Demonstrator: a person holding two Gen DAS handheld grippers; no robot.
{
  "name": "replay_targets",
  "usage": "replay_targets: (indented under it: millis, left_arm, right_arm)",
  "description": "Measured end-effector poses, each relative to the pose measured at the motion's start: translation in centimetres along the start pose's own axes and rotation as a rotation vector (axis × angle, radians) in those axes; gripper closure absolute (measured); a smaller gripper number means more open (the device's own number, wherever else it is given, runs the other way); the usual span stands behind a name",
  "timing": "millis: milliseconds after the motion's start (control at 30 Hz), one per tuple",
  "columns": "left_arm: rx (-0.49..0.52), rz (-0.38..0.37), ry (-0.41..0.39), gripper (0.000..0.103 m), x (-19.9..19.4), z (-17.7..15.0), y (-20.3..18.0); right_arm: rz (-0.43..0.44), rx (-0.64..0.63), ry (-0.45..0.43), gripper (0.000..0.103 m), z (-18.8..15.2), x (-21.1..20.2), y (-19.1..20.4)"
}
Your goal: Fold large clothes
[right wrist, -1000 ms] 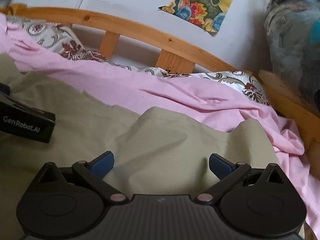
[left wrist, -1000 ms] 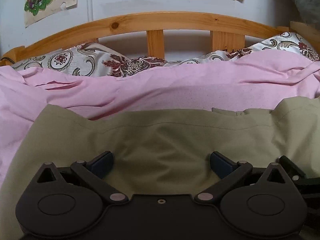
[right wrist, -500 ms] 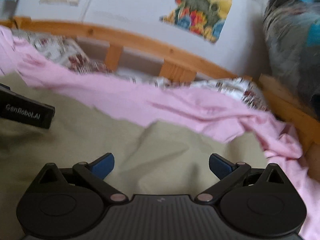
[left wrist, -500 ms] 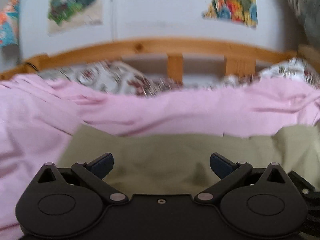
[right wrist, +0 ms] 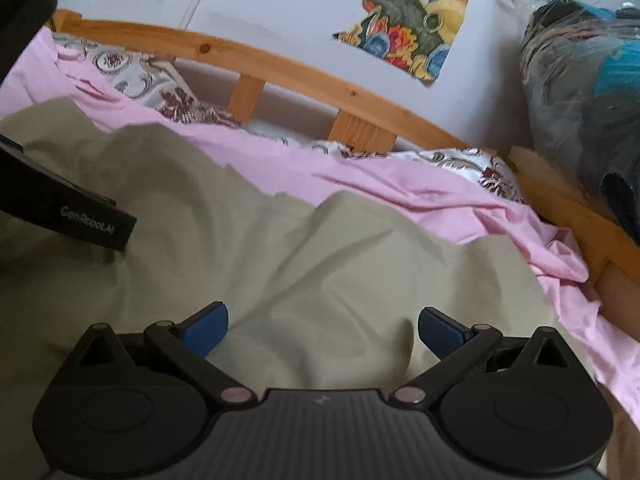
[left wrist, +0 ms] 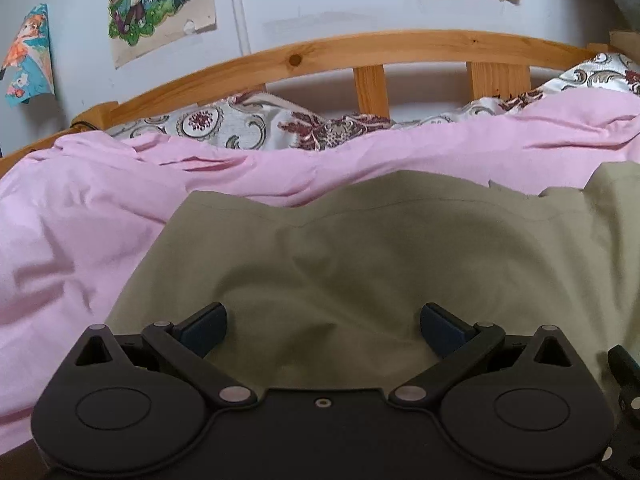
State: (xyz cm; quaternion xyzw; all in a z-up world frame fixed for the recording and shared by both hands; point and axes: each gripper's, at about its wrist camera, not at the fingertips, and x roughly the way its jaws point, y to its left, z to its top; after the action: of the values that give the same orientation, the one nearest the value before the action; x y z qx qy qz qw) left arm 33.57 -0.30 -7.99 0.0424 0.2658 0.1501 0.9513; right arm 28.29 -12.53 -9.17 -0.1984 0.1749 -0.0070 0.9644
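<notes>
An olive-green garment (left wrist: 380, 256) lies spread on the pink bedsheet (left wrist: 72, 232), its far hem running across the middle of the left wrist view. My left gripper (left wrist: 323, 326) hovers over its near part, open, with nothing between the blue pads. In the right wrist view the same garment (right wrist: 312, 264) is rumpled into soft ridges, and my right gripper (right wrist: 323, 326) stands open above it, holding nothing. The left gripper's black body (right wrist: 68, 208) shows at the left edge of that view.
A wooden headboard (left wrist: 400, 46) curves behind patterned pillows (left wrist: 240, 128). Posters (left wrist: 160, 4) hang on the white wall. At the right, a wooden side rail (right wrist: 572, 208) borders the bed, with a plastic-wrapped bundle (right wrist: 584, 80) above it.
Both grippers have pulled back and tilted up, so more wall and pink sheet show. The garment's left edge now sits further right in the left wrist view. Both stay open.
</notes>
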Motion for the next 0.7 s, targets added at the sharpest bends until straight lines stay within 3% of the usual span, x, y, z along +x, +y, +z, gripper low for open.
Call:
replay_targets:
  millis: [267,367,533,700]
  left_arm:
    - [0.004,0.002,0.000,0.001,0.0,0.1,0.0]
    - [0.028,0.027,0.035,0.001,-0.6,0.7,-0.1]
    - [0.058,0.035,0.094,0.001,-3.5,2.0,0.1]
    - [0.015,0.042,0.144,0.001,-7.0,2.7,2.2]
  right_arm:
    - [0.040,0.031,0.029,0.000,0.2,0.2,-1.0]
    - [0.058,0.061,0.029,0.000,0.5,-0.4,-1.8]
    - [0.097,0.134,0.010,0.000,1.1,-2.9,-3.0]
    - [0.149,0.149,0.014,0.000,0.1,-5.9,-2.9]
